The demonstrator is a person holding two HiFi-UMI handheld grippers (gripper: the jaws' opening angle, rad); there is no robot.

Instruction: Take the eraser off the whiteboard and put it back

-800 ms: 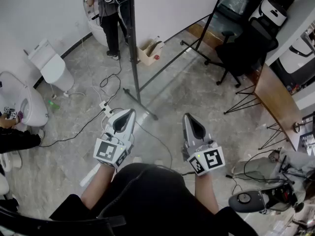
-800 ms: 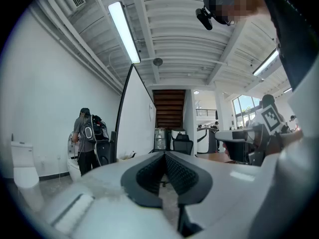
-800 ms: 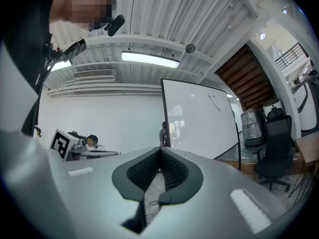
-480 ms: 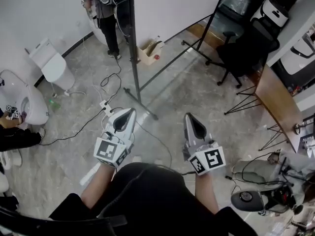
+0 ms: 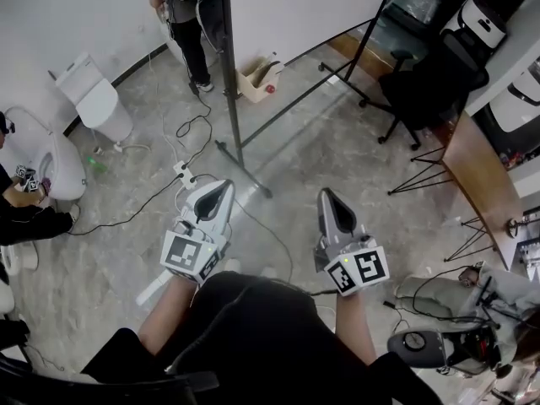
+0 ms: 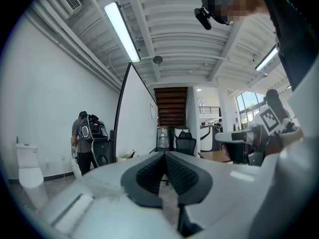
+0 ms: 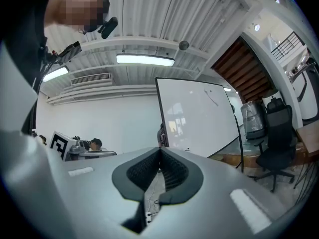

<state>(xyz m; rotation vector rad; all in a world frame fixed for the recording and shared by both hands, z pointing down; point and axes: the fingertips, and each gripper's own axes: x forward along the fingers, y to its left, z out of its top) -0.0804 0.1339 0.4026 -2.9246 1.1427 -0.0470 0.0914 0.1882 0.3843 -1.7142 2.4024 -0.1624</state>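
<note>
**Grey jaws shut on nothing, whiteboard [image 5: 295,7] well ahead**

Both tools are held level and side by side over the marbled stone floor [image 5: 337,159]. The left gripper [image 5: 223,192] has its ribbed pads pressed together at the tips with nothing between them. The right gripper [image 5: 324,196] is closed the same way and holds nothing. The whiteboard stands on its black frame beyond them, well apart from both. The eraser is too small to make out on it. A cardboard box [image 5: 257,81] sits by the board's foot, and a black office chair [image 5: 430,83] stands to its right.
</note>
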